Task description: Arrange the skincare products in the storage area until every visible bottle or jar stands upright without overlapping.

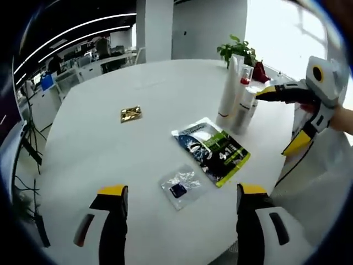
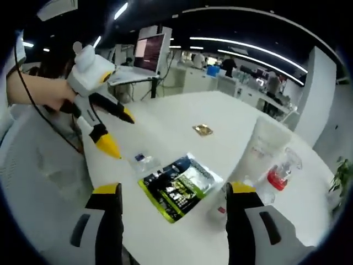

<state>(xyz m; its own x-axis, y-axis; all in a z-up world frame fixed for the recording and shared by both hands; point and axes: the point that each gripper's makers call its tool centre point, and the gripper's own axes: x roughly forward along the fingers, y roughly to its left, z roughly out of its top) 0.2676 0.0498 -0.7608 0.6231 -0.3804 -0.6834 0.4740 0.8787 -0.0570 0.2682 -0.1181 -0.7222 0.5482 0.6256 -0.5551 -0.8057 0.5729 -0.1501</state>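
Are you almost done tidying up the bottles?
Partly. The tall white tubes and the small clear bottle with the red cap already stand upright together. Right now the right gripper hangs open beside them and the left gripper is open, holding nothing. The green sachet, small clear packet and gold packet lie flat, untouched.

White tongs [image 1: 179, 221], yellow-tipped black jaws
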